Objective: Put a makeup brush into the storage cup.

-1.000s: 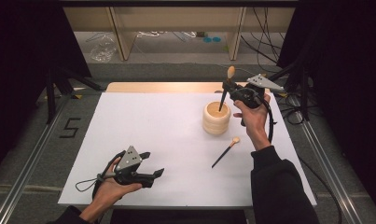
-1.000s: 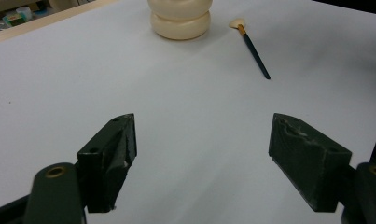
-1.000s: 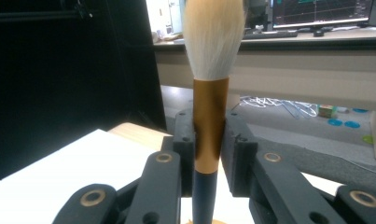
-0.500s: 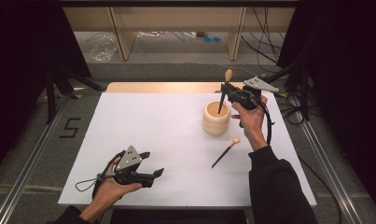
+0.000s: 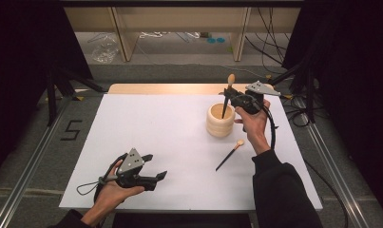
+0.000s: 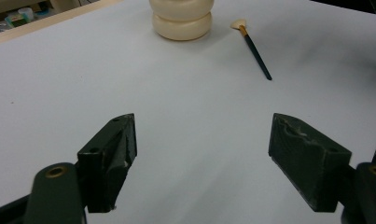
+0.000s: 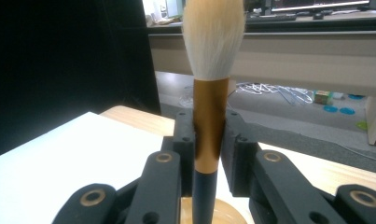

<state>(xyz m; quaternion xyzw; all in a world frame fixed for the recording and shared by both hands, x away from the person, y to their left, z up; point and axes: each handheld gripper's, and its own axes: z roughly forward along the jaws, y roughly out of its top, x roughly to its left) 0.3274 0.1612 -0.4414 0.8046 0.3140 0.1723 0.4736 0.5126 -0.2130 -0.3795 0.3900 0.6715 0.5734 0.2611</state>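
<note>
The right tongs are clenched on a makeup brush, gripping it at the copper-coloured ferrule; in the right gripper view the two black jaws press either side of that ferrule, with the pale bristle head upright above them. Compared with a second earlier, the right hand has brought the brush slightly inward and lower, so its dark handle now points down into the mouth of the round wooden holder instead of hanging just beside it. This suggests the brush is being stood in the holder and is nearly seated, though the tongs have not let go. A second, smaller brush lies flat on the white bench, near the holder on the side toward the person, and probably goes in next. The left tongs have not moved: they rest low over the near left part of the bench, released, jaws wide apart with nothing between them, and the left gripper view looks across bare white surface toward the holder and the lying brush.
</note>
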